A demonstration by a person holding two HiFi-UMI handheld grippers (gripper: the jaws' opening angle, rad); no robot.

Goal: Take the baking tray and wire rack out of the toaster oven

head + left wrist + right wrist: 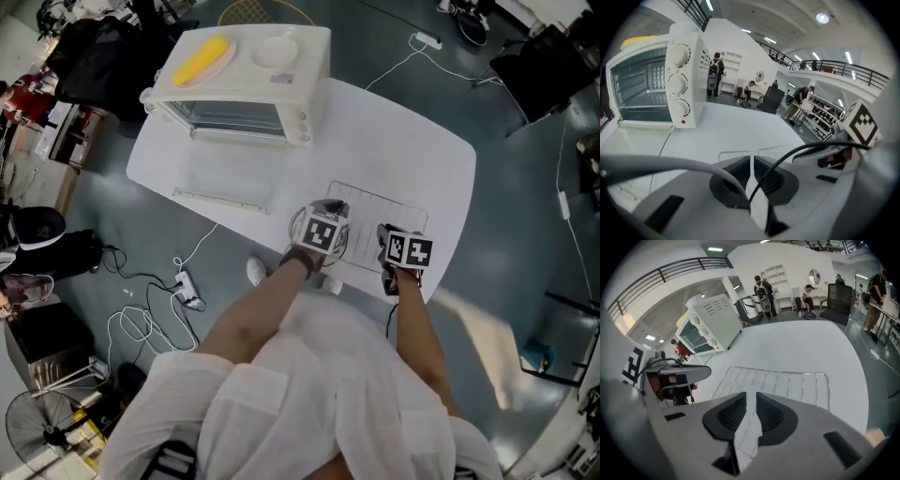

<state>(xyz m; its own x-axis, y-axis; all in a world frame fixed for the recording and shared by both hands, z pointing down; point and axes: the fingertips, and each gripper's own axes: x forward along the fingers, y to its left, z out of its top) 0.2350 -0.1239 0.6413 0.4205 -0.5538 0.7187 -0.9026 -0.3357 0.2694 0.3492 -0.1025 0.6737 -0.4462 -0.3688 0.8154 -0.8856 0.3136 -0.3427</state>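
The wire rack [384, 211] [754, 152] [787, 383] lies flat on the white table [412, 159] near its front edge. Both grippers hover just above the rack's near side. My left gripper [330, 214] [751, 161] is shut with nothing between its jaws. My right gripper [392, 234] [751, 397] stands beside it with its jaws slightly apart and nothing between them. The white toaster oven [253, 70] [651, 84] [710, 324] stands at the table's far side, and its glass door [225, 173] is folded down. No baking tray shows in any view.
A plate with yellow food [202, 58] and a white dish [274, 52] sit on top of the oven. Cables and a power strip [187, 291] lie on the floor at the left, near a fan [42, 422]. People stand far off in the hall.
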